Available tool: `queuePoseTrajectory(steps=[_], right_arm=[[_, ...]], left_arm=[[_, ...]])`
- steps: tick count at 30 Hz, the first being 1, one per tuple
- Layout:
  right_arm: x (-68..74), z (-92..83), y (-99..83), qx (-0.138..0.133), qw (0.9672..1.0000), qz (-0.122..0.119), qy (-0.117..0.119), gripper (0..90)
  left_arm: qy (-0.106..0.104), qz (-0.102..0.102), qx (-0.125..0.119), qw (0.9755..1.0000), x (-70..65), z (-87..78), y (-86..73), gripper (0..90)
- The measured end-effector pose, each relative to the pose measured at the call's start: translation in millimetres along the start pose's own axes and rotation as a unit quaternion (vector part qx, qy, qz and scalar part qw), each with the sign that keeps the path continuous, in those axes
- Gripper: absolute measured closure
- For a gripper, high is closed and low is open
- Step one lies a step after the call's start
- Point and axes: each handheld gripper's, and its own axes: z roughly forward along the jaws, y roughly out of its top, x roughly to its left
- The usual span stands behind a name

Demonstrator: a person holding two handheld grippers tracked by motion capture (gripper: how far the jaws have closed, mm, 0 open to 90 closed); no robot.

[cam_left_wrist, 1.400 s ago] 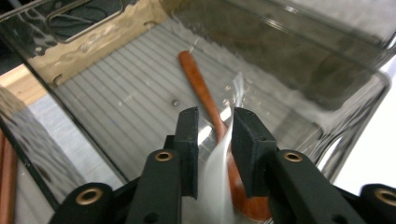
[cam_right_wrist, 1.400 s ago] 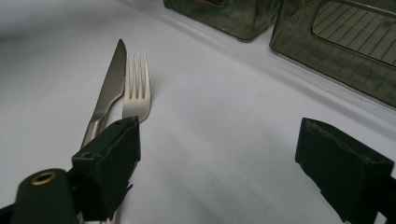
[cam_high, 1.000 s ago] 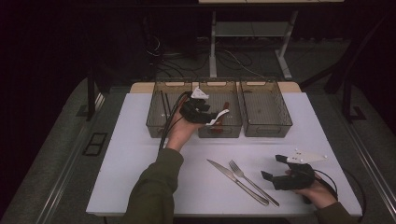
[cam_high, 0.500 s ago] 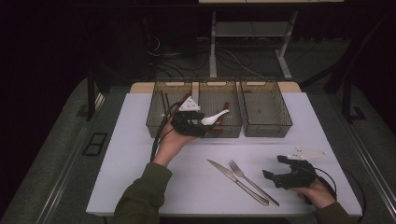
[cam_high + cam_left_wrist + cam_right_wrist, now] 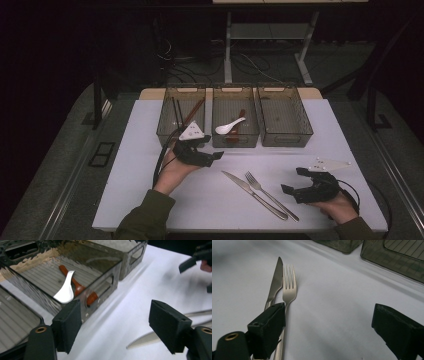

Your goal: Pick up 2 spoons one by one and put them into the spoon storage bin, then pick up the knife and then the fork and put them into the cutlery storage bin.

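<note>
A white spoon (image 5: 230,126) lies in the middle bin (image 5: 235,143), across a brown wooden spoon (image 5: 240,119). My left gripper (image 5: 212,147) hovers over the table just in front of that bin, open and empty. Its own view looks past open jaws at the white spoon (image 5: 65,291) and wooden spoon (image 5: 78,287) through the bin wall. A knife (image 5: 252,193) and a fork (image 5: 270,196) lie side by side on the white table. My right gripper (image 5: 291,180) rests open beside them at the right. In the right gripper view, the fork (image 5: 289,290) and knife (image 5: 275,282) run under its left jaw.
Three smoky clear bins stand in a row at the back. The left bin (image 5: 166,131) holds dark chopsticks (image 5: 176,112); the right bin (image 5: 285,140) looks bare. The white table (image 5: 125,170) has open room at the left. The floor around it is dark.
The left gripper held the white spoon over the middle bin; the spoon now lies in the bin and the gripper has drawn back, open. The right gripper shifted slightly toward the fork.
</note>
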Motion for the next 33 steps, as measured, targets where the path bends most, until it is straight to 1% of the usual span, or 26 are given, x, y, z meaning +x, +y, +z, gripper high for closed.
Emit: queuePoseTrajectory(steps=[1,4,8,10,11,12,15,17,18,19,23,24,25,26,30,33], right_arm=[[-0.3,0.0,0.2,-0.001,1.0000,0.001,-0.001,12.1],[-0.3,-0.6,0.1,-0.001,1.0000,0.003,-0.001,12.1],[-1.7,-1.1,-0.4,-0.002,1.0000,0.001,-0.001,12.1],[-1.5,-2.0,-0.4,-0.003,1.0000,0.003,-0.002,12.1],[-1.5,-2.3,-0.3,-0.004,1.0000,0.004,-0.002,12.1],[-1.6,-2.3,-0.2,-0.005,1.0000,0.003,-0.002,12.2],[-1.4,-1.9,0.1,-0.004,1.0000,0.001,-0.002,12.1],[-1.0,-1.9,0.2,-0.004,1.0000,0.001,-0.001,12.1],[-0.9,-1.9,0.2,-0.005,1.0000,0.001,-0.001,12.1],[-0.9,-2.0,0.2,-0.005,1.0000,0.001,-0.001,12.1],[-0.5,-2.6,0.8,-0.004,1.0000,0.002,0.000,12.1],[-0.5,-2.8,1.1,-0.004,1.0000,0.003,0.001,12.1],[-0.5,-2.7,1.4,-0.002,1.0000,0.003,-0.001,12.1],[-0.4,-2.3,1.8,0.001,1.0000,0.002,-0.002,12.1],[1.3,-2.1,3.2,0.009,0.9999,-0.008,-0.001,12.2],[3.0,-1.6,4.1,0.015,0.9998,-0.011,-0.008,12.3]], left_arm=[[0.001,-0.001,-0.001,1.0000,-1.2,-1.6,-1.8,24.2],[0.001,0.004,0.004,1.0000,-3.8,-8.2,-8.6,23.0],[-0.004,0.003,-0.002,1.0000,-7.3,-16.1,-18.4,22.6],[-0.001,0.010,0.001,0.9999,-9.7,-18.8,-23.8,21.6],[-0.001,0.010,0.005,0.9999,-10.7,-20.3,-26.6,21.5],[-0.002,0.008,0.002,1.0000,-11.8,-21.4,-30.0,21.1],[-0.005,0.008,0.008,0.9999,-13.9,-25.3,-40.1,19.8],[-0.013,0.001,0.007,0.9999,-14.4,-27.8,-46.8,18.1],[-0.013,0.000,0.006,0.9999,-15.1,-28.9,-50.0,17.0],[-0.013,0.001,0.009,0.9999,-15.7,-30.1,-52.8,15.9],[-0.013,-0.001,0.006,0.9999,-18.3,-36.3,-63.0,12.1],[-0.013,-0.003,0.008,0.9999,-18.2,-37.9,-65.4,10.5],[-0.010,-0.007,0.008,0.9999,-18.3,-39.2,-68.0,8.9],[-0.010,-0.006,0.009,0.9999,-18.1,-40.4,-70.4,7.6],[-0.006,-0.006,0.015,0.9998,-19.5,-43.4,-78.1,2.1],[-0.010,-0.014,0.015,0.9997,-20.9,-44.5,-83.6,0.0]])
